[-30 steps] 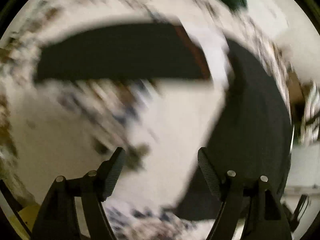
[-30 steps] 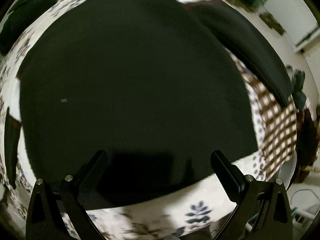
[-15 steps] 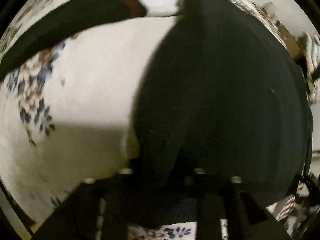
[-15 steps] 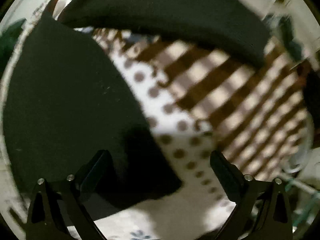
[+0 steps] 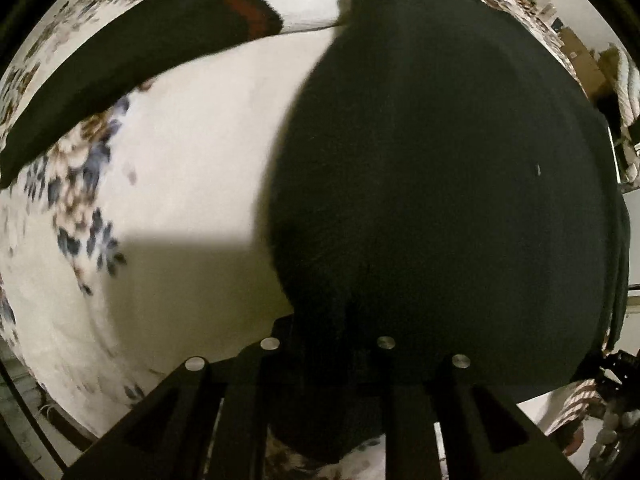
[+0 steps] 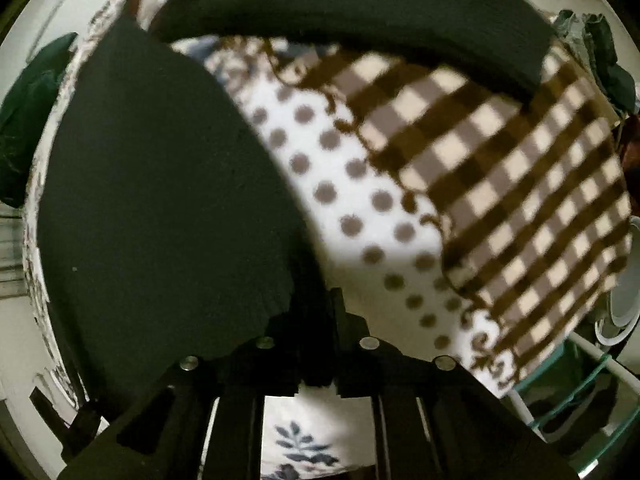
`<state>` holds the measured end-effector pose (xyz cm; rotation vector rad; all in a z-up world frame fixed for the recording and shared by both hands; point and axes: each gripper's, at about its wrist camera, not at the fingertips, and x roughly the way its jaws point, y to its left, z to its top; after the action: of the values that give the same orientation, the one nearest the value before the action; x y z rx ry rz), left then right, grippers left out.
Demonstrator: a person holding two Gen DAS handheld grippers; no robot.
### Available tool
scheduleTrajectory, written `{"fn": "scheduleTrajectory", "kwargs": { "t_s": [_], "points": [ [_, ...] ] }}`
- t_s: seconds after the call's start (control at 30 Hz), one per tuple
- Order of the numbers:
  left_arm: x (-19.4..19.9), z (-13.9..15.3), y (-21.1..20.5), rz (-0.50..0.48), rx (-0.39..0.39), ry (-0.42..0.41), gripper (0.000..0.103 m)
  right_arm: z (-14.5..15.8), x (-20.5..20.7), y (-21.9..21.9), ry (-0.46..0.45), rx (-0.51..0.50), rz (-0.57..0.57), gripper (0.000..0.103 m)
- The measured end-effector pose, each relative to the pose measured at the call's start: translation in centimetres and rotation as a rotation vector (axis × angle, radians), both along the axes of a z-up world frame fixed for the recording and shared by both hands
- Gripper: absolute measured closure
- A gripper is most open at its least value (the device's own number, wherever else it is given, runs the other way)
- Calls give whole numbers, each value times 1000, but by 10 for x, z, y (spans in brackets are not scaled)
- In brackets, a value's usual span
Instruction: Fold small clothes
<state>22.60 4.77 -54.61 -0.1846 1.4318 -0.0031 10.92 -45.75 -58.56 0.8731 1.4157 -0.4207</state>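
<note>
A black sweater (image 5: 440, 184) lies spread on a white bed cover; its body fills the right of the left wrist view and the left of the right wrist view (image 6: 160, 208). One sleeve (image 5: 132, 52) with a reddish cuff stretches across the upper left. The other sleeve (image 6: 360, 12) runs across the top of the right wrist view. My left gripper (image 5: 324, 332) is shut on the sweater's near left edge. My right gripper (image 6: 312, 320) is shut on the sweater's near right edge. The fingertips are buried in dark cloth.
The bed cover (image 5: 180, 160) is white with blue-brown flowers. A dotted white cloth (image 6: 360, 200) and a brown checked blanket (image 6: 500, 180) lie right of the sweater. A dark green garment (image 6: 32, 112) sits far left. A glass-edged rack (image 6: 580, 392) stands lower right.
Both grippers were open a second ago. Each moved to a lower side corner of the sweater and closed on it; the left shut first, the right within the last half second.
</note>
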Motion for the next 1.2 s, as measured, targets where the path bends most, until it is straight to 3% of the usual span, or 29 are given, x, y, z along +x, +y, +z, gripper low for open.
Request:
{"fn": "scheduleTrajectory", "kwargs": {
  "t_s": [0.07, 0.17, 0.23, 0.27, 0.47, 0.6, 0.63, 0.67, 0.7, 0.73, 0.77, 0.97, 1.03, 1.07, 1.13, 1.2],
  "points": [
    [5, 11, -3, 7, 41, 1, 84, 12, 0, -8, -33, 43, -71, 54],
    [11, 30, -7, 14, 85, -29, 63, 42, -18, -30, -167, 27, -240, 45],
    [15, 45, -11, 19, 117, -56, 31, 52, -30, -48, -223, 22, -361, 38],
    [17, 54, -14, 23, 129, -81, 28, 52, -36, -56, -239, 30, -428, 37],
    [55, 80, -67, -33, 127, -141, 27, 4, -67, -95, -389, 155, -856, 37],
    [69, 78, -115, -107, 102, -154, 27, -6, -77, -93, -518, 119, -1058, 36],
    [78, 75, -131, -125, 105, -159, 27, -6, -79, -91, -531, 111, -1085, 41],
    [82, 70, -142, -139, 108, -158, 27, -6, -78, -88, -528, 101, -1114, 57],
    [88, 64, -152, -147, 108, -154, 27, -4, -80, -85, -519, 96, -1143, 67],
    [92, 60, -158, -150, 103, -150, 27, -2, -80, -84, -522, 98, -1154, 80],
    [98, 55, -166, -158, 94, -145, 27, 4, -79, -83, -516, 83, -1151, 87],
    [125, 22, -193, -213, 79, -146, 27, 75, -97, -126, -547, -121, -988, 89],
    [130, 7, -193, -221, 71, -120, 27, 87, -117, -172, -542, -166, -932, 89],
    [133, 0, -191, -222, 66, -107, 26, 97, -109, -174, -538, -189, -892, 89],
    [139, -12, -186, -227, 15, -116, 2, 112, -99, -206, -528, -227, -826, 89],
    [143, -21, -186, -222, -20, -128, 0, 135, -73, -217, -537, -267, -755, 89]
  ]
}}
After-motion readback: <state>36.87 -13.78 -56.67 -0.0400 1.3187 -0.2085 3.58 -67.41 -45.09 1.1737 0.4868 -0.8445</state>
